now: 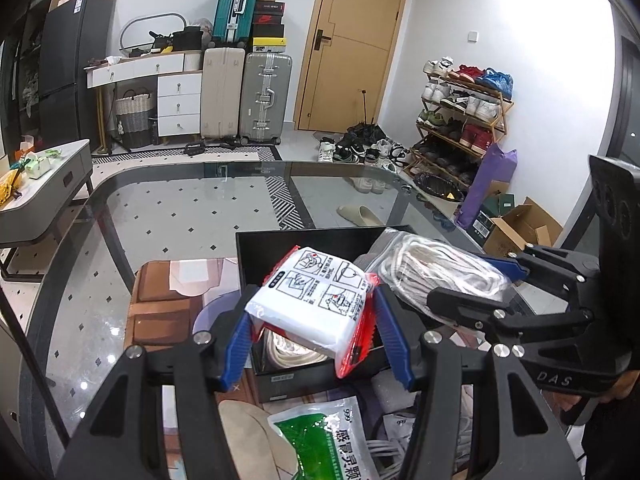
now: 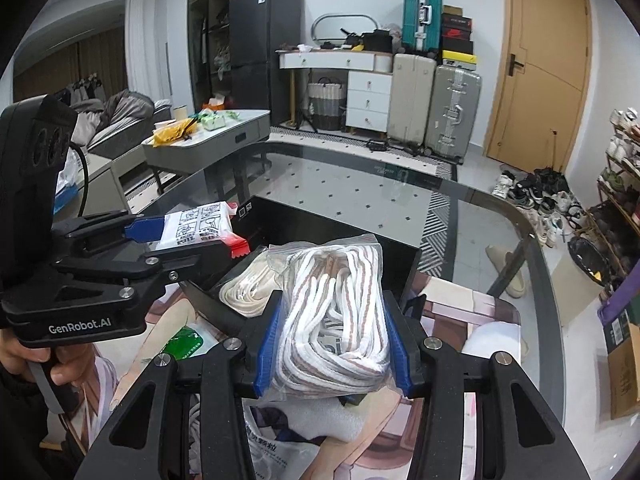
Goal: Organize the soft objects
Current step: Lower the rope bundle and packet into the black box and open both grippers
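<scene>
My left gripper is shut on a white and red tissue pack, held above the black box. The same pack and left gripper show at the left of the right wrist view. My right gripper is shut on a clear bag of white striped cord, over the box's near right part. That bag appears beside the pack in the left wrist view, with the right gripper on it. A coil of cream cord lies inside the box.
A green and white sachet pack and other soft items lie on the mat near me. The glass table stretches ahead. A person's hand holds the left gripper's handle. Suitcases, a shoe rack and a door stand beyond.
</scene>
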Tool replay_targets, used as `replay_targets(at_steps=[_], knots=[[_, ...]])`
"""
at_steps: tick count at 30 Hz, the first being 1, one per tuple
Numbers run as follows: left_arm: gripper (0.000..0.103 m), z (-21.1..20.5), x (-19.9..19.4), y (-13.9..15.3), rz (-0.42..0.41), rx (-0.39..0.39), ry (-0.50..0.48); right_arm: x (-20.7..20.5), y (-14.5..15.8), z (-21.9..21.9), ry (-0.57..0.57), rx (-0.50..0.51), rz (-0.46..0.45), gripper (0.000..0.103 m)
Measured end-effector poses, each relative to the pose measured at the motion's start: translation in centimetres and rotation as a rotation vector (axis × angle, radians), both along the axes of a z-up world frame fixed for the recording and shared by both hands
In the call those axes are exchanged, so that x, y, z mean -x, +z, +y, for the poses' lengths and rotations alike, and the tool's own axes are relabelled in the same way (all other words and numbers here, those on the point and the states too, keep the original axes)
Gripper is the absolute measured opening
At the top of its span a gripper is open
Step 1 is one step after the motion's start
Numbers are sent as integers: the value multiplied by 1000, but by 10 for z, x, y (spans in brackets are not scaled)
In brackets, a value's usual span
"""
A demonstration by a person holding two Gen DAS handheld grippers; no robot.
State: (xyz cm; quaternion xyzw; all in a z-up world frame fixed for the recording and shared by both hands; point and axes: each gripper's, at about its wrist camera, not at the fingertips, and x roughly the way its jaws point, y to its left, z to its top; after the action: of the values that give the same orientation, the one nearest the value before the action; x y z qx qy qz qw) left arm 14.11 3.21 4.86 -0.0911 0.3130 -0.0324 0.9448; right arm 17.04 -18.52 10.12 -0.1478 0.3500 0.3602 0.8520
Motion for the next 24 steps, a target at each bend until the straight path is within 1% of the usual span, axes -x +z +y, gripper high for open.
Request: replay_targets(at_steps=[4, 16, 19, 22, 24], knots=[[56, 1, -3, -1, 1, 0, 3, -10, -5, 9, 45, 19, 20, 46], [56, 0, -11, -9, 22, -16, -12, -39, -23, 29, 122, 57, 83, 46], [56, -1, -13, -11, 28, -22, -15, -44, -26, 36, 158, 83, 75, 46], [56, -1, -14, -13, 33, -19, -17, -49, -28, 42, 158, 131, 32, 47], [56, -2, -15, -13, 35, -20, -20, -49, -30, 42, 163, 150, 21, 47]])
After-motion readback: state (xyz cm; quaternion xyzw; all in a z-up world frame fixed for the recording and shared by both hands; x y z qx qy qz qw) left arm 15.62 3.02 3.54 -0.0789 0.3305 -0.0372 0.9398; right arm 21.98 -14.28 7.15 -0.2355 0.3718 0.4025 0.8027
